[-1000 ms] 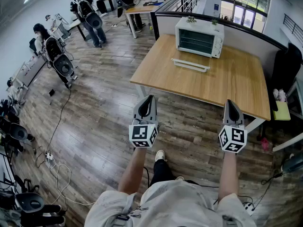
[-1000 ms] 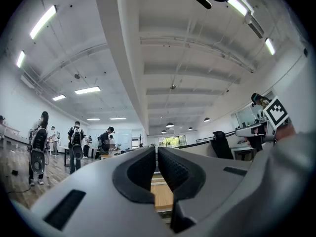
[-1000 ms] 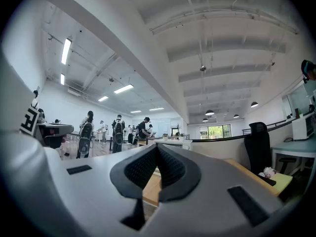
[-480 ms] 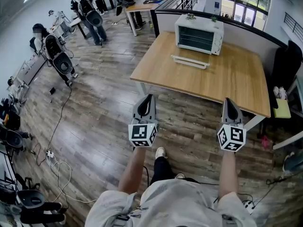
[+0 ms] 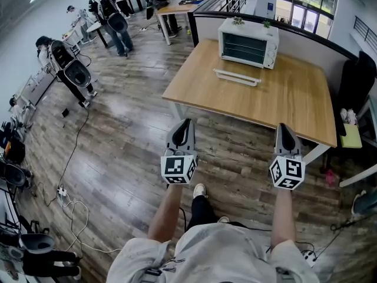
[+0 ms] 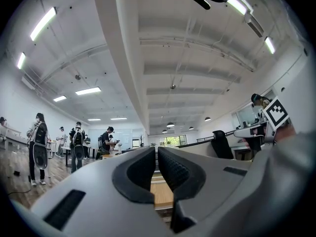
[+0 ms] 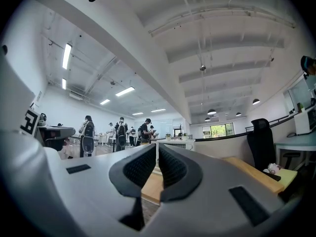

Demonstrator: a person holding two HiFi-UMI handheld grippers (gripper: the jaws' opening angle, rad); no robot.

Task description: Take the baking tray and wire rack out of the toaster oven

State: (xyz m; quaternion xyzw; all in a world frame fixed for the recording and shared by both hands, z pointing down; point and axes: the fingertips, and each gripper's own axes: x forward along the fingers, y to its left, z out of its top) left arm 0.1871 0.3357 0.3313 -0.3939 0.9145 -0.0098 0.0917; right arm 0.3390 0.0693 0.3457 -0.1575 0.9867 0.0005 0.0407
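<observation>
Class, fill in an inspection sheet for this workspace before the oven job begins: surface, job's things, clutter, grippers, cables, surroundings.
Surface: wooden table, holding only the oven.
Job's things: white toaster oven at the table's far edge, its door seemingly folded down in front; tray and rack too small to tell apart inside.
Clutter: nothing seen on the table.
Grippers: left gripper and right gripper both shut and empty, held short of the table.
Cables: cables loop on the floor at left beside a power strip.
Surroundings: people stand at far left; black chair to the table's right.
</observation>
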